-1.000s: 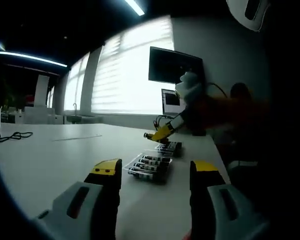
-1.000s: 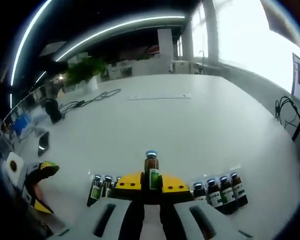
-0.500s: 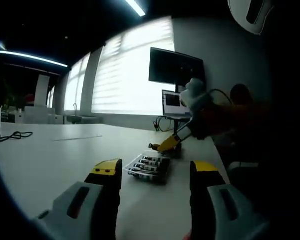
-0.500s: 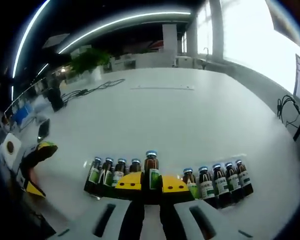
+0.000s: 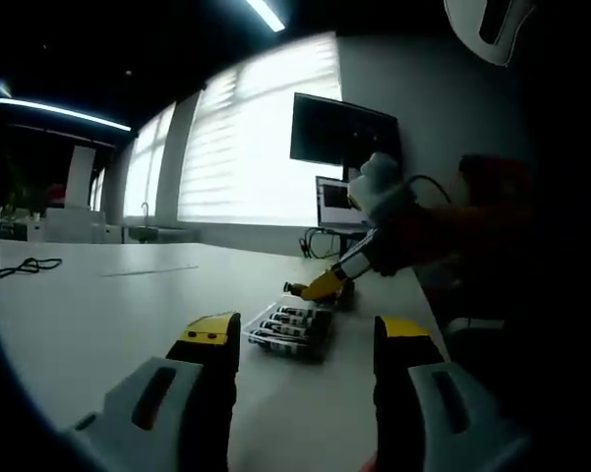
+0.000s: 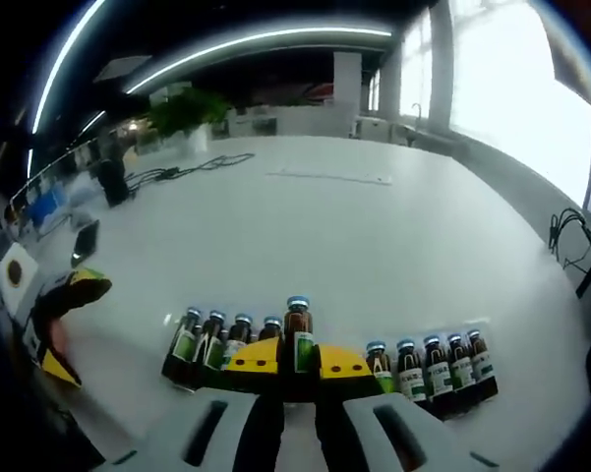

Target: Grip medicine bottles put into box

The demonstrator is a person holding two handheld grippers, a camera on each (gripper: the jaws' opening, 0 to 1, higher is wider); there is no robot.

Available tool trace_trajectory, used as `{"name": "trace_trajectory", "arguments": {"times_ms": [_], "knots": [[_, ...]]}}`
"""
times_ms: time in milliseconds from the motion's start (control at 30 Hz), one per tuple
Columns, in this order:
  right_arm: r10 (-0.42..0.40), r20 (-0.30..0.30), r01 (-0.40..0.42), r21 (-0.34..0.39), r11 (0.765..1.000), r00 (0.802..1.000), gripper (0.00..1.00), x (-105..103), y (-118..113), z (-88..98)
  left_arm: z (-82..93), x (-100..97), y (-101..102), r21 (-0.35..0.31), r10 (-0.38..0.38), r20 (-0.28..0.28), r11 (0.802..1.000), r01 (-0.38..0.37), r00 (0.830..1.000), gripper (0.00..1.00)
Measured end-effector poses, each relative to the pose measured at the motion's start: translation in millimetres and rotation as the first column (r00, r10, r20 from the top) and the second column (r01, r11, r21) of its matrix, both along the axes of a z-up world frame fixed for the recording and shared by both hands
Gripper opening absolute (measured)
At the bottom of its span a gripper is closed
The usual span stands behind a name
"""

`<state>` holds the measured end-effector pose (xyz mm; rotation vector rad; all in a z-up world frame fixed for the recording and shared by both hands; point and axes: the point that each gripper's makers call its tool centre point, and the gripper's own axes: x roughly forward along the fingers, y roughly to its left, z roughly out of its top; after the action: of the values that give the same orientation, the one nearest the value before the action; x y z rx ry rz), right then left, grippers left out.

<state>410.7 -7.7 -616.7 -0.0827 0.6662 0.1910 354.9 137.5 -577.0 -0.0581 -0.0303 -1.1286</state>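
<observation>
White table (image 6: pixel 374 236) under window light, bearing a clear box (image 5: pixel 293 329) with a row of medicine bottles (image 6: pixel 428 366) inside. Right gripper (image 6: pixel 297 359) clamped on one brown bottle (image 6: pixel 297 332) – upright, above the row's gap. Left gripper (image 5: pixel 305 339) spread wide, holding nothing – well short of the box

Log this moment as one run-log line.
right gripper: shut on medicine bottle above bottle row | left gripper: open, idle | box: on table

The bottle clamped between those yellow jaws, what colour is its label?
Green, on a dark brown bottle with a blue cap; the right gripper view shows it best.
</observation>
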Motion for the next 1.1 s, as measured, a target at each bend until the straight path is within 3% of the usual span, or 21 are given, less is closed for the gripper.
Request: {"name": "trace_trajectory", "arguments": {"times_ms": [467,600,1100], "knots": [[0.010,0.006,-0.010,-0.032,0.999,1.000,0.08,1.0,-2.5,-3.0,2.2,-1.2,-1.1,-0.004,-0.006,-0.003,1.000,0.006,1.000,0.47],[0.005,0.045,-0.004,-0.018,1.000,0.999,0.06,2.7,-2.4,2.5,2.2,-1.4,-1.3,-0.003,-0.007,-0.004,1.000,0.007,1.000,0.47],[-0.009,0.060,0.009,0.007,1.000,0.998,0.06,2.2,-5.0,9.2,1.3,-1.0,-1.1,-0.001,-0.006,-0.005,1.000,0.006,1.000,0.47]]}}
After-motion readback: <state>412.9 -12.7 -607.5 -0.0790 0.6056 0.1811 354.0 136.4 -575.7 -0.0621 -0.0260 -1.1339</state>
